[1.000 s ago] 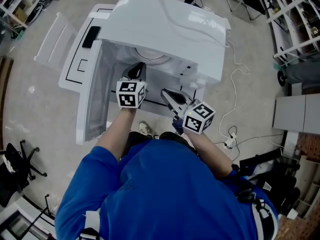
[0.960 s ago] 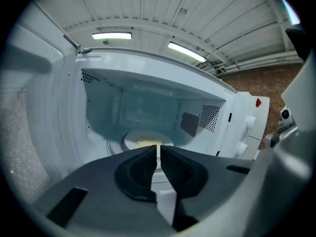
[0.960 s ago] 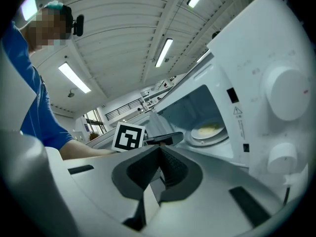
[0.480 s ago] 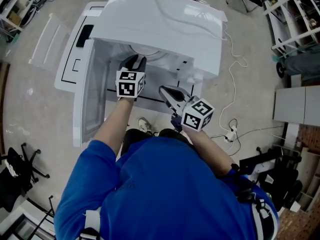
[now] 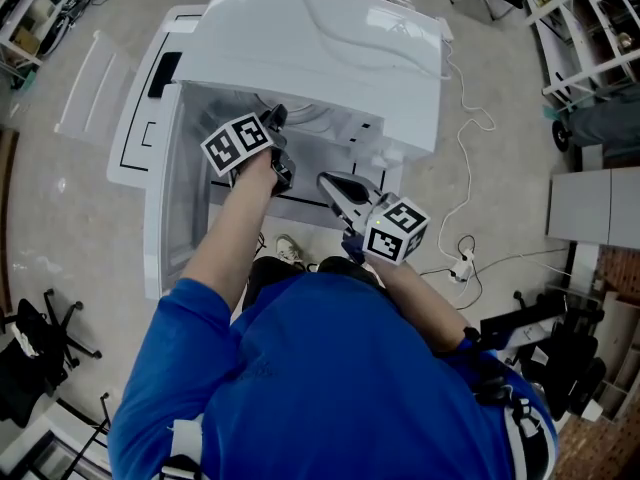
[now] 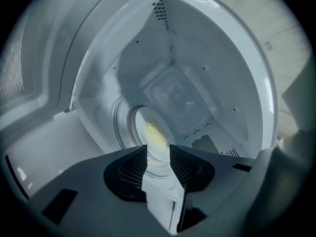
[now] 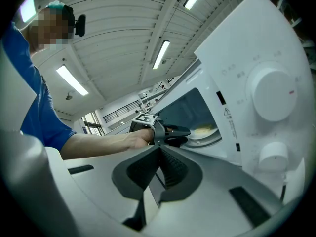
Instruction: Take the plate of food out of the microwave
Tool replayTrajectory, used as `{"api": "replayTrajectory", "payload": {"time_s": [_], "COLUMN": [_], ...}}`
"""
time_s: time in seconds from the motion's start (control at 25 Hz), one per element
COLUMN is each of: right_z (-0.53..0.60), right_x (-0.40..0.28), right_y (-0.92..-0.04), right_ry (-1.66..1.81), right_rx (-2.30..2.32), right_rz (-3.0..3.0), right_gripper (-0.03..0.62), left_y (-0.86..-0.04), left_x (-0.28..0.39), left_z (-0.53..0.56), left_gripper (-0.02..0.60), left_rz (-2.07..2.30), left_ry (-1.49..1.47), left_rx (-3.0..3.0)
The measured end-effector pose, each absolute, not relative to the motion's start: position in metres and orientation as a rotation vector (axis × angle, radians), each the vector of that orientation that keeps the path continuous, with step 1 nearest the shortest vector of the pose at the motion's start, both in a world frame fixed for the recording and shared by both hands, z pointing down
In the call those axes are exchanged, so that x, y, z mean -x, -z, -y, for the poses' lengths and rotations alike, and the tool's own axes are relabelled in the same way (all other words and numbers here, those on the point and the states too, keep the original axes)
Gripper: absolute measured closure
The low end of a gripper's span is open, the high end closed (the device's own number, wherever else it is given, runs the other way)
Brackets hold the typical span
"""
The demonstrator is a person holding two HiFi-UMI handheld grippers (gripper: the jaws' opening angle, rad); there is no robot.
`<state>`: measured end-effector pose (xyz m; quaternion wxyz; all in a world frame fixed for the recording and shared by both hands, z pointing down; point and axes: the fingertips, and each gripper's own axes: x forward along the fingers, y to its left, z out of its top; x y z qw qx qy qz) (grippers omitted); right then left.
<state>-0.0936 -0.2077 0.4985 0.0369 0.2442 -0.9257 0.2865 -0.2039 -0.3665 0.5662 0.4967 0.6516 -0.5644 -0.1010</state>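
Note:
The white microwave (image 5: 320, 38) stands with its door (image 5: 180, 198) swung open to the left. Inside, a white plate (image 6: 150, 132) with pale yellow food sits on the turntable; it also shows in the right gripper view as the plate (image 7: 202, 131). My left gripper (image 5: 276, 120) reaches into the cavity, rolled to one side. Its jaws (image 6: 158, 149) are opening, the plate's near rim lies between the tips, and the pads do not press on it. My right gripper (image 5: 325, 180) waits outside the opening, shut and empty (image 7: 159, 149).
The control panel with two round knobs (image 7: 270, 94) is to the right of the cavity. A white cable (image 5: 470, 138) runs over the floor to a power strip (image 5: 460, 286). Metal shelving (image 5: 590, 28) stands at the right.
My left gripper has gone deeper into the microwave and rolled, so its marker cube has swung left. Its jaws have parted. The right gripper has stayed where it was.

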Motion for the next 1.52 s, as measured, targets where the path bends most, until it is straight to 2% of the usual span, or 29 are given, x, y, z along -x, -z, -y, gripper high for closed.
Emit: {"api": "replayTrajectory", "payload": {"time_s": [0.44, 1.28, 1.32, 1.44, 1.52], "right_z": [0.214, 0.217, 0.218, 0.218, 0.219], "right_x": [0.094, 0.085, 0.086, 0.086, 0.087], "right_y": [-0.492, -0.482, -0.482, -0.482, -0.483], "right_ry": [-0.873, -0.878, -0.880, -0.882, -0.883], "right_rx": [-0.756, -0.773, -0.769, -0.764, -0.763], "right_rz": [2.849, 2.878, 2.878, 2.881, 2.880], "right_gripper": [0.597, 0.597, 0.598, 0.598, 0.598], "left_y": [-0.585, -0.591, -0.592, -0.597, -0.598], "left_x": [0.206, 0.209, 0.209, 0.207, 0.208], "left_z": [0.371, 0.388, 0.388, 0.386, 0.387], "left_gripper": [0.435, 0.437, 0.448, 0.541, 0.552], "left_rz": [1.208, 1.330, 1.333, 1.335, 1.332], "left_ry": [0.517, 0.476, 0.463, 0.430, 0.435], "left_rx": [-1.192, -1.081, -1.083, -1.085, -1.091]}}
